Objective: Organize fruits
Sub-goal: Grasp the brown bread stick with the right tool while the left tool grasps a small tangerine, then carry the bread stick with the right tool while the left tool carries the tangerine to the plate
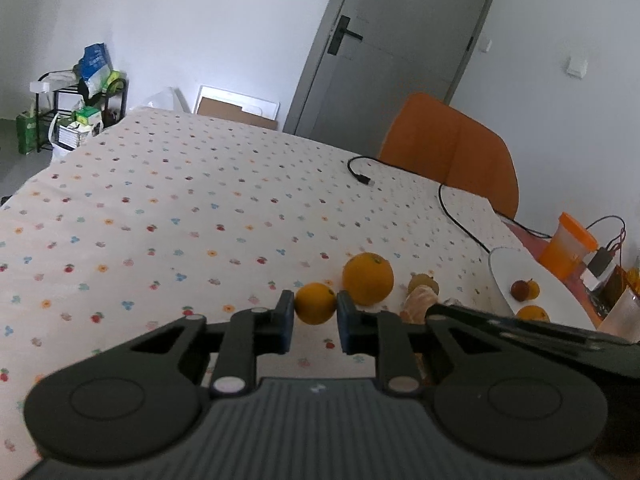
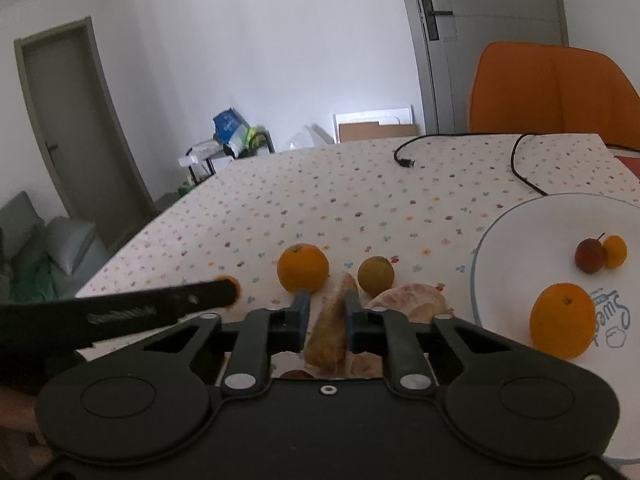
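My left gripper (image 1: 316,308) is shut on a small orange (image 1: 315,303), its blue pads pressing on both sides just above the flowered tablecloth (image 1: 180,216). From the right wrist view, one of its fingers (image 2: 160,308) covers most of that orange (image 2: 232,285). My right gripper (image 2: 326,308) is shut on a peeled citrus segment (image 2: 330,320). A bigger orange (image 2: 303,267), a greenish-brown round fruit (image 2: 375,275) and another peeled piece (image 2: 412,300) lie just ahead on the cloth. To the right, a white plate (image 2: 520,240) holds an orange (image 2: 562,322), a small red fruit (image 2: 589,255) and a tiny orange fruit (image 2: 615,251).
A black cable (image 1: 452,208) snakes across the far right of the table. Behind that side stands an orange chair (image 1: 452,148). An orange-lidded container (image 1: 568,248) and wired electronics sit beyond the plate. The left table edge (image 2: 132,248) drops toward a sofa.
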Demonstrator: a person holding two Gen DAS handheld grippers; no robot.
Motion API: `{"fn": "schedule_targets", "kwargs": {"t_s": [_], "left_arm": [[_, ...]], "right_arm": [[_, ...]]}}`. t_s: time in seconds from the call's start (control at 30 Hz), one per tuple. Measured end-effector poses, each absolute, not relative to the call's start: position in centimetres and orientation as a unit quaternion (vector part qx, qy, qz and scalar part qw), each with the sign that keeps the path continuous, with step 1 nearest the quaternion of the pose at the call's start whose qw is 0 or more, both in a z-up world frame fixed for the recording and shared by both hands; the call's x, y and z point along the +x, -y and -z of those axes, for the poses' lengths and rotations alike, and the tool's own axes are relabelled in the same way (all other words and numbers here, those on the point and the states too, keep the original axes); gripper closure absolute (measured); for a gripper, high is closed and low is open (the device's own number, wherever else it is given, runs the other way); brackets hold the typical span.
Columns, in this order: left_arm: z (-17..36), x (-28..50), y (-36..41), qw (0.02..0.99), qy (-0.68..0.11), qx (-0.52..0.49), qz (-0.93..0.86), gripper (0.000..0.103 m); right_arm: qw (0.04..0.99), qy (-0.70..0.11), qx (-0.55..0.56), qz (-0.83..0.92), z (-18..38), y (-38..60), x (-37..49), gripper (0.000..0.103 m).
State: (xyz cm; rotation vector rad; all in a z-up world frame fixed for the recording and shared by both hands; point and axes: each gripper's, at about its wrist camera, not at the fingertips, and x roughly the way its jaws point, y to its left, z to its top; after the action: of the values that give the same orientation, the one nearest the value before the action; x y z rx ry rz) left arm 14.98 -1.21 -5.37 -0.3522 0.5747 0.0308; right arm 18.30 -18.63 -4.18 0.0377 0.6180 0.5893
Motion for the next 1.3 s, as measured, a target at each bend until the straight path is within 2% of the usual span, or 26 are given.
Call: {"fn": "schedule_targets", "kwargs": {"t_s": [0.2,0.73,1.3], "left_arm": [[5.0,14.3,0.6,0.944,-0.276,-0.18,-0.018,0.082],[3.0,13.3,1.9,0.952,-0.253,-0.173,-0.003,0.082],[2.0,13.7,5.2,0.955,-0.25,-0.156,0.027,0.082]], "right_arm": [[0.912,-0.294,0.015,-0.286,3.9,18.6,18.0,0.095],[0.929,-0.247,0.043,-0.273,0.4,21.9,16.3,0.095],[0.944,-0.23,0.075,-0.224,0.0,27.9,15.7,0.095]]}}
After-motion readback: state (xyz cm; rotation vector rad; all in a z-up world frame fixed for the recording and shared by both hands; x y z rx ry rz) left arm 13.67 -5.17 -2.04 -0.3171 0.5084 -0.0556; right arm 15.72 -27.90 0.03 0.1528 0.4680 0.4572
